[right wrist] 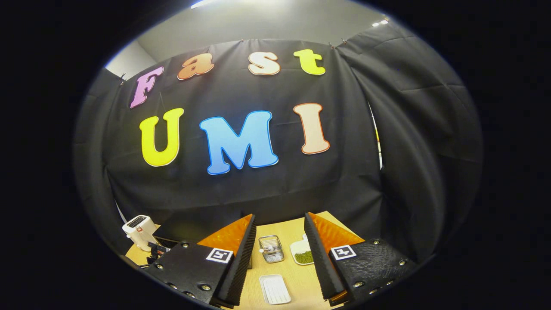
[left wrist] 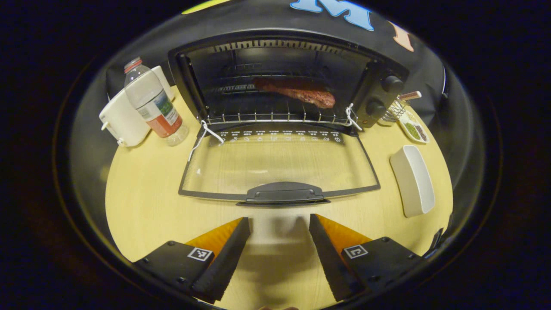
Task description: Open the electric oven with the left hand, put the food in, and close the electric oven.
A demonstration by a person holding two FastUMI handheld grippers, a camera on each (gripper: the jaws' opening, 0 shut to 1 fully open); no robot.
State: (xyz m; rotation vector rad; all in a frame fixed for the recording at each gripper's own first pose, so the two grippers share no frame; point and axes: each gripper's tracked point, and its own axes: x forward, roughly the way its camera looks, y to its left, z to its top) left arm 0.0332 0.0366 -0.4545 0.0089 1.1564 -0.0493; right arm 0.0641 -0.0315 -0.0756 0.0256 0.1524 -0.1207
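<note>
In the left gripper view the black electric oven (left wrist: pixel 379 92) stands at the back of the wooden table with its glass door (left wrist: pixel 280 165) folded down flat toward me. A reddish-brown piece of meat (left wrist: pixel 301 92) lies on the wire rack (left wrist: pixel 275 115) inside. My left gripper (left wrist: pixel 280 224) is open just in front of the door's black handle (left wrist: pixel 284 193), not touching it. In the right gripper view my right gripper (right wrist: pixel 280 232) is open and empty, raised above the table and facing the booth wall.
Left of the oven stand a plastic water bottle (left wrist: pixel 153 103) and a white kettle (left wrist: pixel 122 118). To the right lie an empty white rectangular dish (left wrist: pixel 413 181), a small plate with green bits (left wrist: pixel 414 129) and a wire basket (left wrist: pixel 394 113). The right gripper view shows the dish (right wrist: pixel 275 289), basket (right wrist: pixel 272 249) and a white toaster (right wrist: pixel 140 230).
</note>
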